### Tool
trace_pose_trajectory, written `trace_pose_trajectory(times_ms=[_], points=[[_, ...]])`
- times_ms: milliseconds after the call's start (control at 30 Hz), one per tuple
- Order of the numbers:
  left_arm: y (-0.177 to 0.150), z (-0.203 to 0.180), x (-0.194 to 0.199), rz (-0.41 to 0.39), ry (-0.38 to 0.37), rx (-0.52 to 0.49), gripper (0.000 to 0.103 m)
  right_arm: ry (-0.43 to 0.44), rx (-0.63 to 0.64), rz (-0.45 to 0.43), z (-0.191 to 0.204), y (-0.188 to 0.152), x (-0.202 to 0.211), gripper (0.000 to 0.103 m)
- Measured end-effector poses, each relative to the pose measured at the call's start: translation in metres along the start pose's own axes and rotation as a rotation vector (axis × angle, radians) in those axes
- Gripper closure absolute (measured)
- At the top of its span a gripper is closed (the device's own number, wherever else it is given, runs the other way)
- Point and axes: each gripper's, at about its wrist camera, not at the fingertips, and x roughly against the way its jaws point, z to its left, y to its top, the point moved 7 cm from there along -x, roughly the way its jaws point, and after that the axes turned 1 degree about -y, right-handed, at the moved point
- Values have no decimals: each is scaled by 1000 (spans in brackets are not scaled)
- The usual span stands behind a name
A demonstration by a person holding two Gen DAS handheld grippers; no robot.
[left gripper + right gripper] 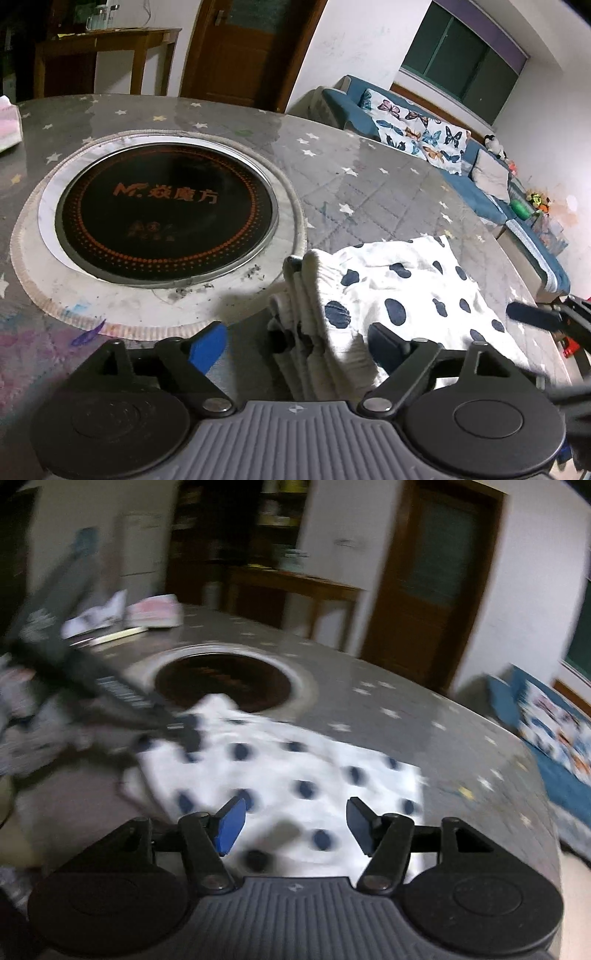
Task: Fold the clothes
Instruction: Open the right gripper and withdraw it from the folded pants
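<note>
Under left gripper [297, 345]: garment [399, 288] (partly hidden)

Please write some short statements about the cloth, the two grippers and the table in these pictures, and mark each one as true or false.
1. The cloth is white with dark blue spots. True.
2. The left gripper is shut on the cloth. False: its fingers stand apart, either side of the folded edge.
3. The right gripper is open above the cloth. True.
4. The cloth covers the whole cooktop. False: it lies beside it.
5. The table cover is plain red. False: it is grey with stars.
</note>
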Motion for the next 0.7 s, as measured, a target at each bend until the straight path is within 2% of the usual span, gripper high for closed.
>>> trace_pose_trajectory(times_ms=[133,300,533,700], points=[[1,-2,2,3,7,-11,11,80,97,4,38,8,-4,41],[2,-1,4,6,12,-17,8,118,231,9,73,10,-17,41],[11,7,11,-7,3,27,3,101,401,11,104,15,-33,41],[11,13,10,11,-29,92,1,85,463,16,115,13,-43,43]])
